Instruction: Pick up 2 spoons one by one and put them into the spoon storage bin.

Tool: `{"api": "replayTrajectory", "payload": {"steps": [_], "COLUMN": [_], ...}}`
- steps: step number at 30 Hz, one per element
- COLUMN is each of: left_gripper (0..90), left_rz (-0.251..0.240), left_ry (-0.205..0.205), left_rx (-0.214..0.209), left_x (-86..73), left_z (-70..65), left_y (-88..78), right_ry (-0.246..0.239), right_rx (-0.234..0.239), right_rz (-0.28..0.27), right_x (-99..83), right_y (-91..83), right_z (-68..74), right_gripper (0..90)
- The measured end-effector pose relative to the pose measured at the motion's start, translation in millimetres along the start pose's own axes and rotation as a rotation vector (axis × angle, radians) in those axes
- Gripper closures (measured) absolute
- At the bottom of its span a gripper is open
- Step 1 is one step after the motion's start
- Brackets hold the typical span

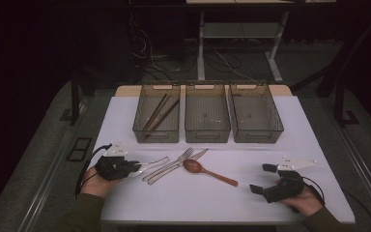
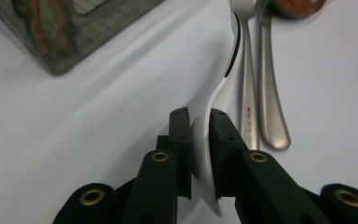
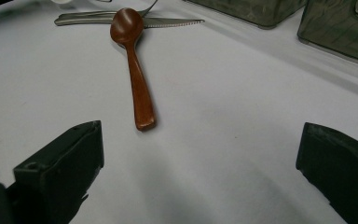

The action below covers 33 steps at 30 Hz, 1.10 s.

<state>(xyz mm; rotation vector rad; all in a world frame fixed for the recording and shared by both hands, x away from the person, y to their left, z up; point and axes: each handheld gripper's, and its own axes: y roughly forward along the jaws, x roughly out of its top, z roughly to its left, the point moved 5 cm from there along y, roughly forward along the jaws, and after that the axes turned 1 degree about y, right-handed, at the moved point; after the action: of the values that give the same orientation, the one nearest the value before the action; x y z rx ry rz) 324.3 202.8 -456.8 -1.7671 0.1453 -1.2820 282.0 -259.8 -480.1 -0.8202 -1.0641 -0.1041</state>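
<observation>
The left claw (image 2: 200,116) is clamping the handle of a white plastic spoon (image 2: 223,88) at the lower left of the white desk (image 1: 270,145), the spoon's long axis pointing toward upper right. The right claw (image 3: 200,154) is resting wide open, holding nothing.

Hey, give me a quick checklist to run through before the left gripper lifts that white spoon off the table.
1. Left gripper shut on the white spoon: ok, both pads press on its handle.
2. Grip well seated: ok, the handle runs deep between the pads and out past them.
3. Spoon free of the fork beside it: cannot tell, the two lie very close.
4. Right gripper out of the way: ok, open, at the far side of the table.
5. Wooden spoon apart from the lift path: ok, it lies past the fork and knife.
6. Free bin: ok, middle bin holds nothing that I can see.
</observation>
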Motion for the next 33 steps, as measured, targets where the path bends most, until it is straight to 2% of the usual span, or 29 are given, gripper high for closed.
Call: {"api": "replayTrajectory", "payload": {"steps": [4, 14, 20, 22, 33], "left_gripper": [80.2, 80.2, 80.2, 80.2, 80.2], "left_rz": [-0.022, -0.096, -0.134, -0.137, -0.184], "left_ry": [0.01, 0.006, 0.009, 0.024, 0.039], "left_rx": [-0.009, -0.045, -0.066, -0.07, -0.103], "left_x": [7.8, 29.6, 45.0, 50.1, 75.3], "left_z": [-3.3, -10.2, -13.4, -15.2, -20.4], "left_y": [0.7, 4.2, 8.7, 10.2, 18.8], "right_ry": [0.0, 0.021, 0.015, 0.019, 0.023], "right_rx": [0.001, -0.001, -0.002, -0.001, 0.001], "right_rz": [0.0, -0.011, -0.007, -0.017, -0.013], "right_x": [0.2, -0.3, -2.4, -2.0, -2.4], "right_y": [0.3, -3.5, -5.1, -6.0, -5.6], "right_z": [-0.3, -0.6, -0.5, 0.0, 0.1], "right_gripper": [0.6, 0.6, 0.6, 0.6, 0.6]}}
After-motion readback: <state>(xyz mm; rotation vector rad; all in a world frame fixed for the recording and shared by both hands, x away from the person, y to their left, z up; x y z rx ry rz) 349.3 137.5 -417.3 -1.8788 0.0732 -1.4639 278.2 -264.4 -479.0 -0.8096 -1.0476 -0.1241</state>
